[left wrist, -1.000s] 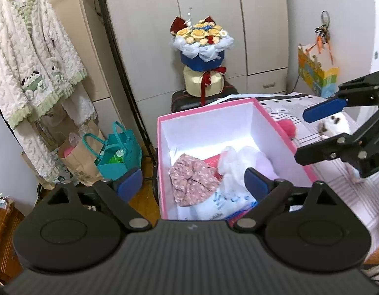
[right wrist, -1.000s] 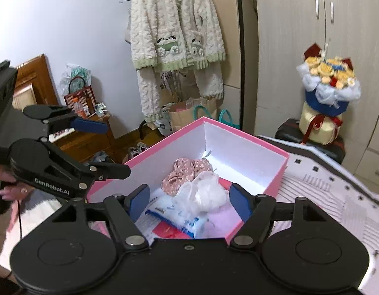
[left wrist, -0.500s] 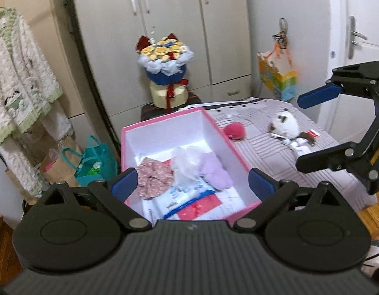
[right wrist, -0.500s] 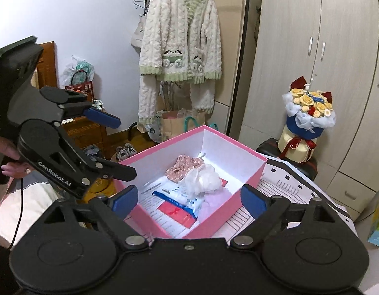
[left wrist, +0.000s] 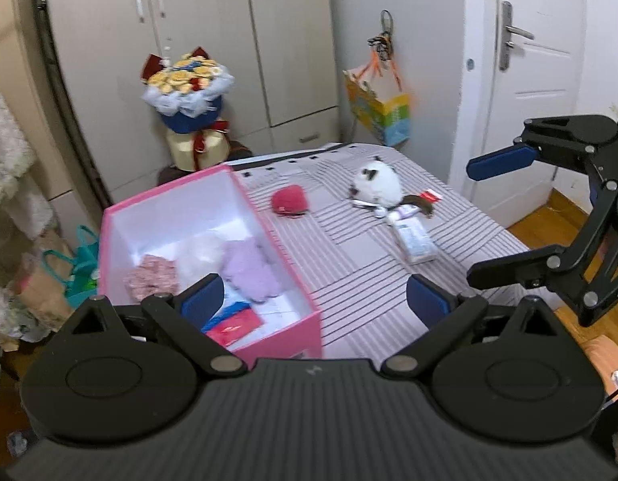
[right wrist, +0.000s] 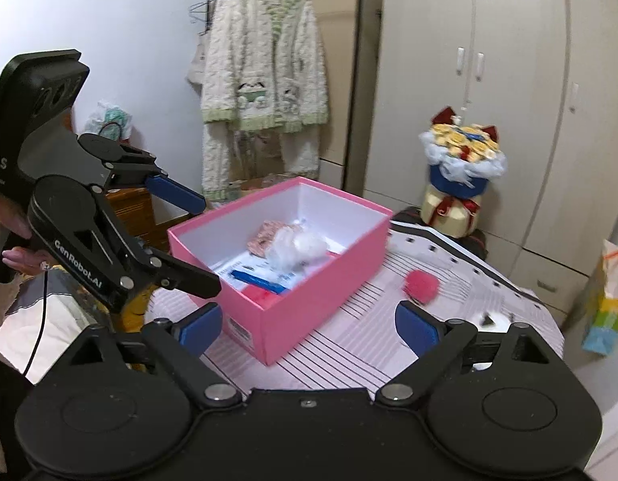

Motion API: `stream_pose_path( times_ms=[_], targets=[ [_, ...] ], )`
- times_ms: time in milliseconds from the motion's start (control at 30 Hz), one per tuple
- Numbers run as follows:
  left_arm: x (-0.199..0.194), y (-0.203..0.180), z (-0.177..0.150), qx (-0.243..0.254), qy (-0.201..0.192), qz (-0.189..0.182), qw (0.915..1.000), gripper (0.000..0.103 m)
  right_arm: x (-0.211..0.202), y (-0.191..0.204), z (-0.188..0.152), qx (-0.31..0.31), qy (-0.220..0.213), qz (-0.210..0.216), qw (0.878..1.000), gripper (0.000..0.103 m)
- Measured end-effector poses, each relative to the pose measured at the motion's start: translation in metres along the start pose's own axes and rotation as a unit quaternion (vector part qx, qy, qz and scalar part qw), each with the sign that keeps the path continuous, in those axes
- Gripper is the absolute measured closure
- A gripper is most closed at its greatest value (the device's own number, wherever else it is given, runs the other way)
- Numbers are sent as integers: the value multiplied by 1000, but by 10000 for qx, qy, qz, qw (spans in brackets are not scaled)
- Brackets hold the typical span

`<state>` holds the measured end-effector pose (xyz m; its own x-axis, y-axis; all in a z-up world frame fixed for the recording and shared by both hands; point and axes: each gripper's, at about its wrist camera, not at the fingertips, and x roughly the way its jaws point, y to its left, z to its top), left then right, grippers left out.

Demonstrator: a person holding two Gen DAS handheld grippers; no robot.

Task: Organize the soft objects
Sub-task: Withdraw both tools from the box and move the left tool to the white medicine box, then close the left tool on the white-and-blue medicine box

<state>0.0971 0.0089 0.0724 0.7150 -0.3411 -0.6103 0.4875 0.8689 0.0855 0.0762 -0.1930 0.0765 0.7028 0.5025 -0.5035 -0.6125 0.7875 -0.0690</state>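
Blue-padded, the left tool (left wrist: 313, 300) and right tool (right wrist: 307, 326) both hang empty; their jaws, just opened wider, stand well apart. Between placements, a pink cardboard box (left wrist: 277, 338) on the striped bed (left wrist: 369, 272) holds soft items. Beyond lie a red plush ball (left wrist: 289, 199) and a white plush toy (left wrist: 376, 187); next comes reaching for one.
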Motion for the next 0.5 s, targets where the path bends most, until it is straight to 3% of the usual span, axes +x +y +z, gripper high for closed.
stream_pose_path(
  times_ms=[133, 500],
  targets=[
    [28, -17, 5, -9, 94, -100, 9999, 4, -2, -20, -26, 292, 7, -294, 9991, 7],
    [103, -53, 19, -279, 11, -1081, 9937, 7, 24, -76, -93, 1029, -13, -737, 9919, 7]
  ],
)
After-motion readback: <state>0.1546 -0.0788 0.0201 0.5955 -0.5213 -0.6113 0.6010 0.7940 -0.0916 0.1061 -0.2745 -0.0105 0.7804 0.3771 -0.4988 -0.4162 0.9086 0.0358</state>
